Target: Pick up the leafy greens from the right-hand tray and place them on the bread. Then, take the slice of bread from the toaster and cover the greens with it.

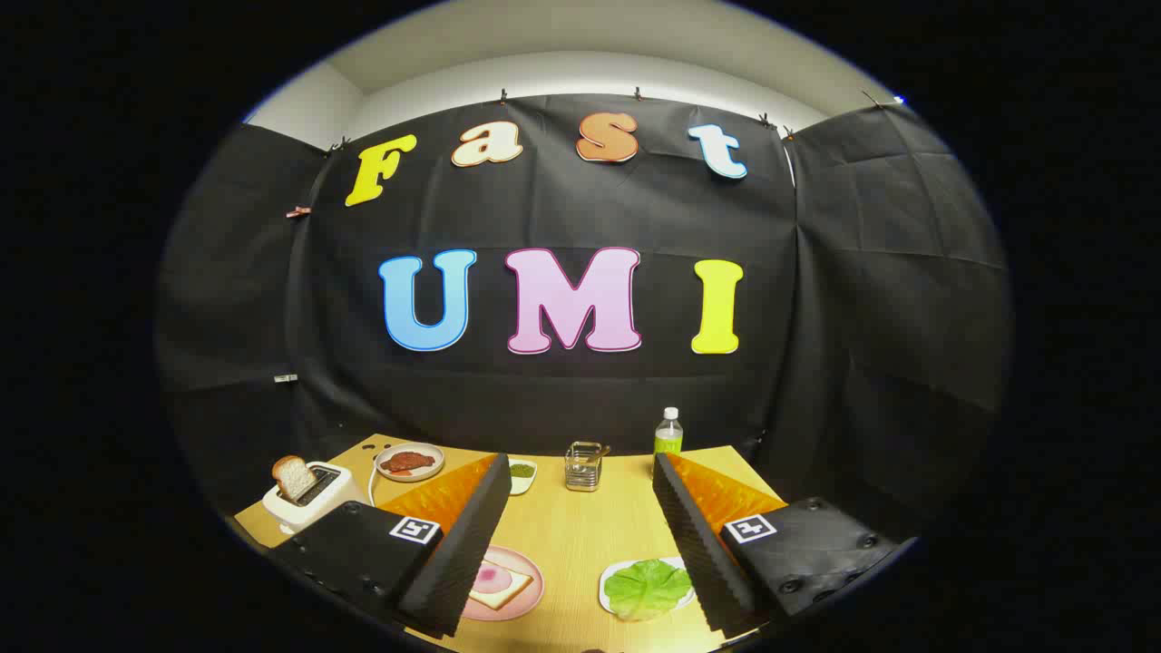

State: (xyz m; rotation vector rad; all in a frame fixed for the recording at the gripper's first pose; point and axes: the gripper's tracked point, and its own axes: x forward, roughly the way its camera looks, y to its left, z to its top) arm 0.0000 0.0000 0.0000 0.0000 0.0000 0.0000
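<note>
Gripper view: we count one gripper [580, 544], fingers spread wide and holding nothing. Between them lie one leafy green [647, 589] on its white tray [606, 580] and one bread slice [497, 588] on a pink plate [531, 599]. One toaster [313, 497] holds one slice [292, 476].

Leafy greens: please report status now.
Gripper open, holding nothing. Leafy greens on their tray, by one finger. Toaster holds bread slice. Nothing in the way.
</note>
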